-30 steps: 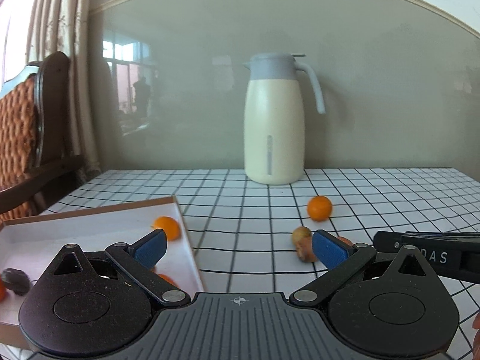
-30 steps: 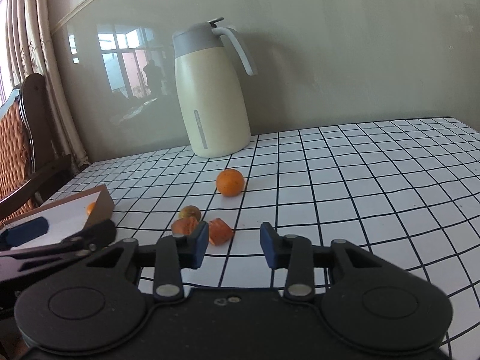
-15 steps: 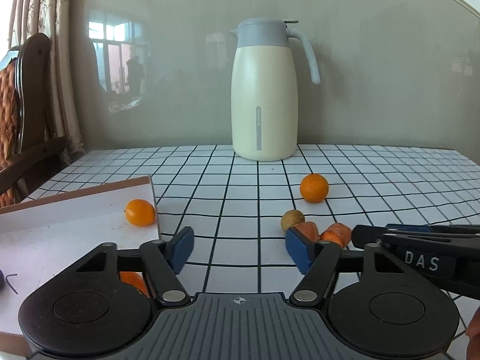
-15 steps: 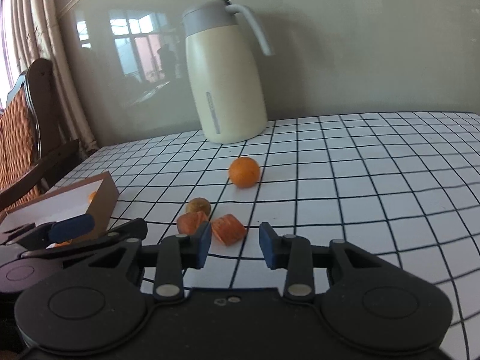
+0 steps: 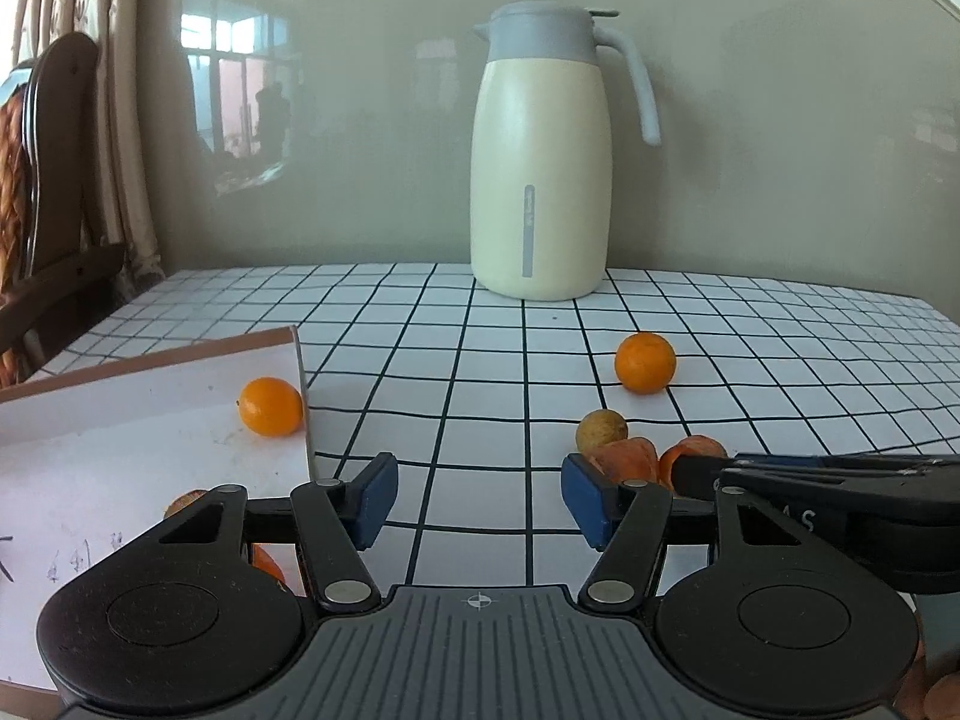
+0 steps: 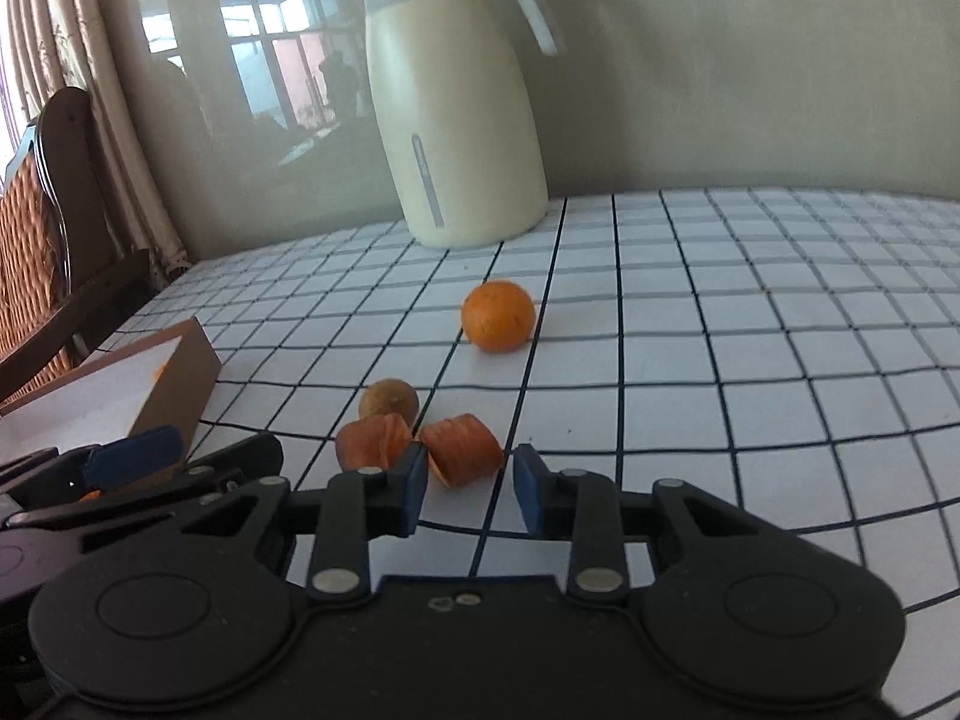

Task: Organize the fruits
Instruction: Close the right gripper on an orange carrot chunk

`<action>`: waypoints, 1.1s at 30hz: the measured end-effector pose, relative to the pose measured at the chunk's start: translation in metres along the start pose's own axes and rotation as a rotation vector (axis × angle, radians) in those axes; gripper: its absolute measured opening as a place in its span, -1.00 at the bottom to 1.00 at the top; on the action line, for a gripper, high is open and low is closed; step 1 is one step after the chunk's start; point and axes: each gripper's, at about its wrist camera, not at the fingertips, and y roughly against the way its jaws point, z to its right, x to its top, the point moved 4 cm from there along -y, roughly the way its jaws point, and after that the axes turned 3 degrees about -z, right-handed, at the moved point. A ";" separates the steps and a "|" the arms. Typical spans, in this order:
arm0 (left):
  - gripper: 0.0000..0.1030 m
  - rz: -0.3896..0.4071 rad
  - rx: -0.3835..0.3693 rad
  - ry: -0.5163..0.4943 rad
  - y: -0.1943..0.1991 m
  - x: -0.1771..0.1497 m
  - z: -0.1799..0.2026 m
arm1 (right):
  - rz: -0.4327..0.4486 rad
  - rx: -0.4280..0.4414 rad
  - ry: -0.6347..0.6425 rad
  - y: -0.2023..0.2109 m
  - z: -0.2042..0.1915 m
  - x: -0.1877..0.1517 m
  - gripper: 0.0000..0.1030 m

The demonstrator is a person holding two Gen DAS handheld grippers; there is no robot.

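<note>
Loose on the checked tablecloth lie an orange (image 6: 498, 316), a small yellow-brown round fruit (image 6: 389, 401) and two wrinkled orange pieces (image 6: 372, 441) (image 6: 462, 450). My right gripper (image 6: 471, 492) hovers just short of the nearer piece. Its jaws are closing, and the piece sits at their tips without being pressed. My left gripper (image 5: 480, 501) is over bare cloth beside the box (image 5: 120, 450); its jaws are closing with nothing between them. The white-lined box holds an orange (image 5: 270, 407) and another orange fruit (image 5: 264, 561) half hidden under the left finger.
A tall cream jug (image 5: 540, 180) with a grey lid stands at the back by the wall. A wooden chair (image 5: 54, 180) and a curtain are at the far left. The two grippers are side by side, close together.
Both grippers moved forward and down toward the loose fruit. The left jaws narrowed from wide to about half. The right jaws narrowed a little.
</note>
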 end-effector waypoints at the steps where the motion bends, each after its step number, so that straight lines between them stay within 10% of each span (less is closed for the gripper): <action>1: 0.19 -0.001 0.002 0.001 -0.001 0.000 0.000 | 0.003 0.000 -0.002 0.000 0.000 0.000 -0.54; 33: 0.20 -0.001 -0.030 -0.009 -0.008 -0.001 0.018 | 0.044 -0.074 0.027 0.010 0.014 0.003 -0.71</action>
